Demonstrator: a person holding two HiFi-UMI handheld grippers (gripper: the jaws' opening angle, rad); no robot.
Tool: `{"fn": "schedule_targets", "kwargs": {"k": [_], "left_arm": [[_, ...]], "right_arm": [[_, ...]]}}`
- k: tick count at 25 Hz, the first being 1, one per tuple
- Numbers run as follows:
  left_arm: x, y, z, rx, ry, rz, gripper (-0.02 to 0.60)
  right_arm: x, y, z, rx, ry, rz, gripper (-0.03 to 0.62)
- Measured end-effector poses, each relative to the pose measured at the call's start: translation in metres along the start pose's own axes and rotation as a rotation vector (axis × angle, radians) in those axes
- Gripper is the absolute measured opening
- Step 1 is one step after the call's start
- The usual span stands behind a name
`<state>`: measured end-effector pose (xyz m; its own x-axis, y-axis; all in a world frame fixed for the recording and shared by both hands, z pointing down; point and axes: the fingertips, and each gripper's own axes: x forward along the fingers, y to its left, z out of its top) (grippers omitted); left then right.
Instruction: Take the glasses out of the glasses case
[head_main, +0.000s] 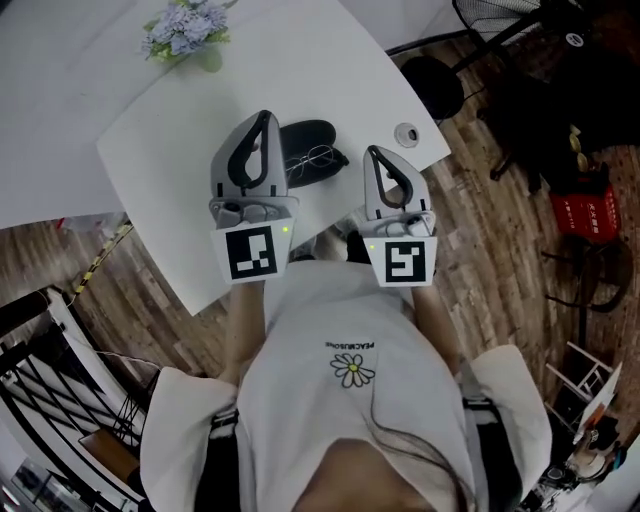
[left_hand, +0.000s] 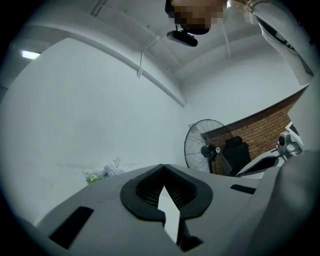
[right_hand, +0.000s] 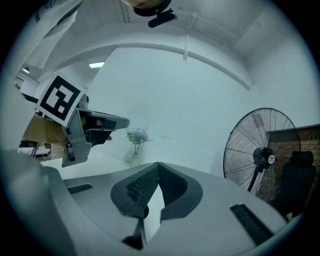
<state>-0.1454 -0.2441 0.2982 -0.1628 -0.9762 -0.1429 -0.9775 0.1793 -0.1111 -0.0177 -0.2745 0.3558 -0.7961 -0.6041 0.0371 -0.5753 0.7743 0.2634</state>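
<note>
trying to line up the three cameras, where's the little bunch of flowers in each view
head view: flowers at the top edge, left of centre, on the white table.
left gripper view: low, left of centre, small and faint.
right gripper view: just left of centre.
shared landmark: the standing fan, right of the flowers in both gripper views; a grille at the head view's top right edge may be it.

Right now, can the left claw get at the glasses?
Probably yes. The glasses lie uncovered against the black case on the white table, just beside the left claw, with nothing between them. The claw is shut, though, so it would have to open first.
</note>
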Motion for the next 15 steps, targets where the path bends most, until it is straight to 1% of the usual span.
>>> {"fn": "schedule_targets", "kwargs": {"k": [4, 9, 11, 12, 13, 14, 15], "left_arm": [[0.002, 0.005, 0.006, 0.008, 0.002, 0.050, 0.017], [-0.001, 0.019, 0.012, -0.010, -0.006, 0.113, 0.017], [-0.004, 0.023, 0.014, -0.009, -0.009, 0.130, 0.017], [-0.005, 0.025, 0.014, -0.007, -0.009, 0.137, 0.017], [-0.007, 0.026, 0.014, -0.006, -0.008, 0.144, 0.017], [-0.008, 0.028, 0.013, -0.004, -0.004, 0.151, 0.017], [-0.009, 0.029, 0.012, -0.001, 0.000, 0.156, 0.017]], "right_arm": [[0.007, -0.004, -0.002, 0.016, -0.007, 0.075, 0.009], [0.015, -0.005, -0.002, 0.058, -0.016, 0.115, 0.009], [0.019, -0.003, -0.003, 0.078, -0.004, 0.154, 0.011], [0.023, 0.001, -0.003, 0.078, 0.004, 0.196, 0.011], [0.026, 0.008, -0.004, 0.067, 0.015, 0.257, 0.016], [0.029, 0.016, -0.005, 0.048, 0.031, 0.330, 0.090], [0.033, 0.026, -0.008, 0.023, 0.050, 0.406, 0.129]]}}
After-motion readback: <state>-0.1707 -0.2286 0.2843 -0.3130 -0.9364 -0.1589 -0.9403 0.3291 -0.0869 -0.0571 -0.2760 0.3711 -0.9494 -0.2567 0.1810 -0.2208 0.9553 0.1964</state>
